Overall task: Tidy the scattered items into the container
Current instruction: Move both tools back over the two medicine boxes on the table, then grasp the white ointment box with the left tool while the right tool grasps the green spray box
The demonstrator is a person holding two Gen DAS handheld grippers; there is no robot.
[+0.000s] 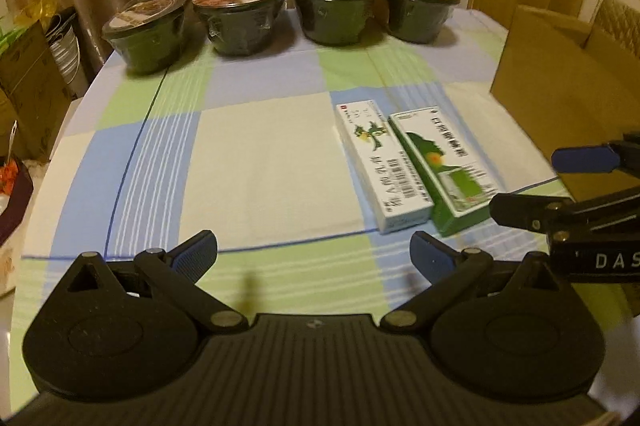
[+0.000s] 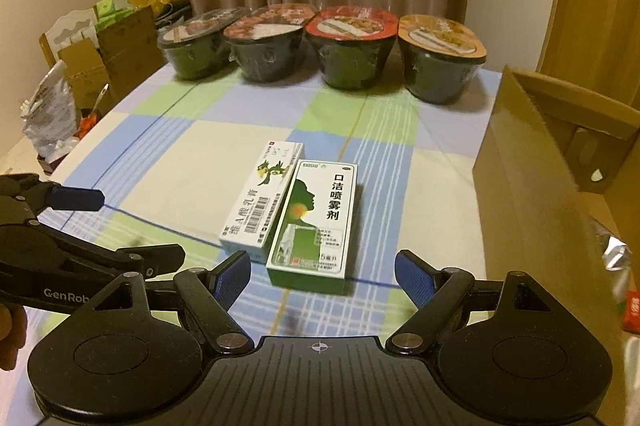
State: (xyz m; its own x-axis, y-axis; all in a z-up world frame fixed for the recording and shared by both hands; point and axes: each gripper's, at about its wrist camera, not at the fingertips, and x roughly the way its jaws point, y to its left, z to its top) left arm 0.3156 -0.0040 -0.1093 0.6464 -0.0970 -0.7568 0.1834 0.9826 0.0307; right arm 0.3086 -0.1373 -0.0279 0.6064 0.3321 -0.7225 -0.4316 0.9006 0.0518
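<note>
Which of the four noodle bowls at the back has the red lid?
The red-lidded noodle bowl is third from the left in the row, next to the orange-lidded bowl on the end; the other two lids are dark brownish.

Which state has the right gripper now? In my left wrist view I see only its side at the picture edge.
Observer: The right gripper is open, and the green spray box lies just ahead of the gap between its fingers.
Operator: Is the cardboard box open on top? I see only an outer wall.
Observer: Yes, the cardboard box is open on top, and a handle hole shows in a wall beyond.
Operator: Does it hold anything?
Observer: Something silver and something red show past its near wall. I cannot tell if they lie inside.
</note>
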